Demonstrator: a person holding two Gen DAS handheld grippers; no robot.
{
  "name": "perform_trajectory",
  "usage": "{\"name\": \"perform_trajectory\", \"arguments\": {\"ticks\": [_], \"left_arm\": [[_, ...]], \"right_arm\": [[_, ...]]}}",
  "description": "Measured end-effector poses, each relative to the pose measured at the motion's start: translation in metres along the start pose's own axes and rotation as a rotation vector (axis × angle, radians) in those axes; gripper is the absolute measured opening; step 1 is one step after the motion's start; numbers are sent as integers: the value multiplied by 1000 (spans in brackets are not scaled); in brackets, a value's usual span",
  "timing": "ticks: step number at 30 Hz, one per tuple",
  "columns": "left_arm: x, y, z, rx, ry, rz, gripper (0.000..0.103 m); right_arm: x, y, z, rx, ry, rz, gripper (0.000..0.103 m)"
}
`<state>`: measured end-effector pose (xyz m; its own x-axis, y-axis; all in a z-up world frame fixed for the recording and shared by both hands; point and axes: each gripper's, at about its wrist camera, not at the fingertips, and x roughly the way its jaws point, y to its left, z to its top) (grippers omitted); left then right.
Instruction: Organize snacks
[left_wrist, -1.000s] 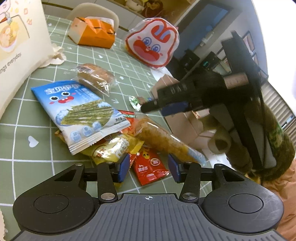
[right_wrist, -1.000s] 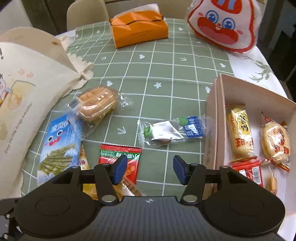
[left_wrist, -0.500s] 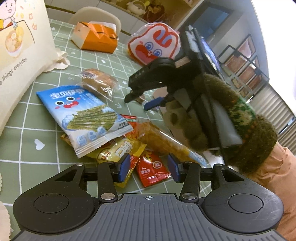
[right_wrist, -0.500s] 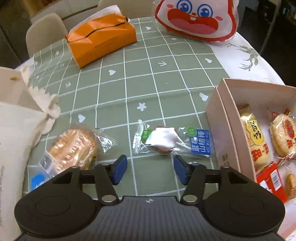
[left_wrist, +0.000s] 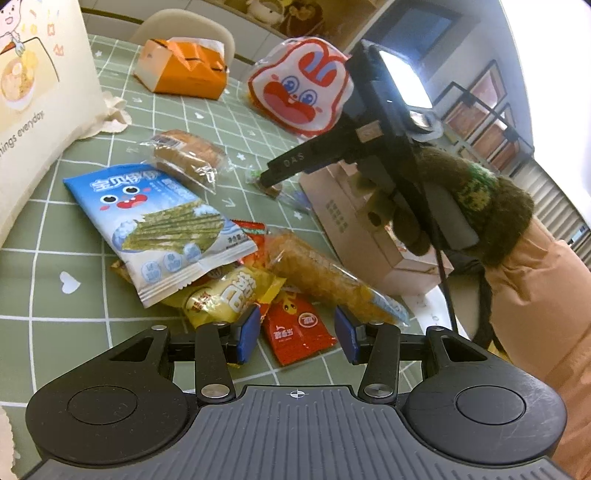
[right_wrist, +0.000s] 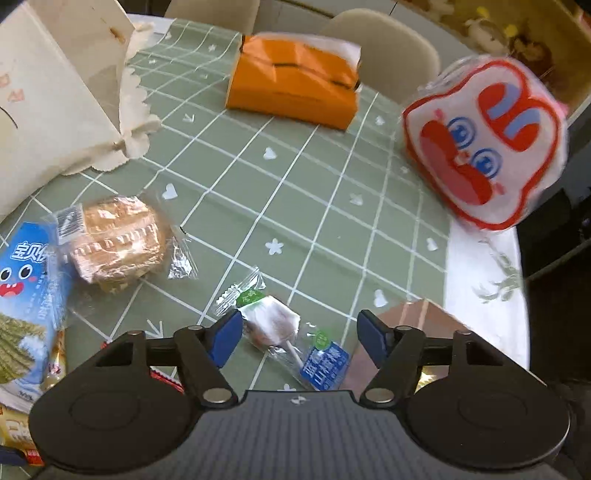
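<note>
A small clear-wrapped white snack with a blue label (right_wrist: 275, 325) lies on the green checked tablecloth, between the fingers of my open right gripper (right_wrist: 301, 334), which is low over it. The pink cardboard box (right_wrist: 413, 321) stands just to its right. In the left wrist view my right gripper (left_wrist: 271, 181) reaches down onto that snack beside the box (left_wrist: 354, 218). My open left gripper (left_wrist: 295, 334) hovers over a red sachet (left_wrist: 295, 328), a yellow pack (left_wrist: 225, 295), a long orange snack (left_wrist: 325, 280) and a blue seaweed bag (left_wrist: 159, 225).
A wrapped brown cake (right_wrist: 114, 240) lies left of the small snack. An orange tissue box (right_wrist: 295, 92) and a rabbit-face bag (right_wrist: 484, 144) stand at the far side. A cream paper bag (right_wrist: 55, 92) stands at the left. The table edge is at the right.
My right gripper has moved forward and down over the small white snack, which now lies between its fingers. The left gripper has barely moved.
</note>
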<state>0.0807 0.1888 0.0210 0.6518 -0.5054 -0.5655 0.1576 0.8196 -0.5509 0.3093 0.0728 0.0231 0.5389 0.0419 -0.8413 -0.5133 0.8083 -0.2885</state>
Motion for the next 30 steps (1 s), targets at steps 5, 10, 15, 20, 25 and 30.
{"name": "perform_trajectory", "arguments": {"ticks": [5,10,15,20,25,30], "left_arm": [[4,9,2,-27,14,3,44],[2,15,5,-47,4,15,39],[0,20,7,-64,-3,23,37],[-1,21,7,-67,-13,37,36],[0,22,8,-73,-29,56,35],[-1,20,9,-68,-37,62,35]], "right_arm": [[20,-7,8,84,0,78,52],[21,-5,4,126,10,122,45],[6,0,-15,198,51,195,36],[-30,17,-63,260,85,351,31],[-60,32,-105,300,112,465,31],[-80,34,-82,146,-101,226,58]]}}
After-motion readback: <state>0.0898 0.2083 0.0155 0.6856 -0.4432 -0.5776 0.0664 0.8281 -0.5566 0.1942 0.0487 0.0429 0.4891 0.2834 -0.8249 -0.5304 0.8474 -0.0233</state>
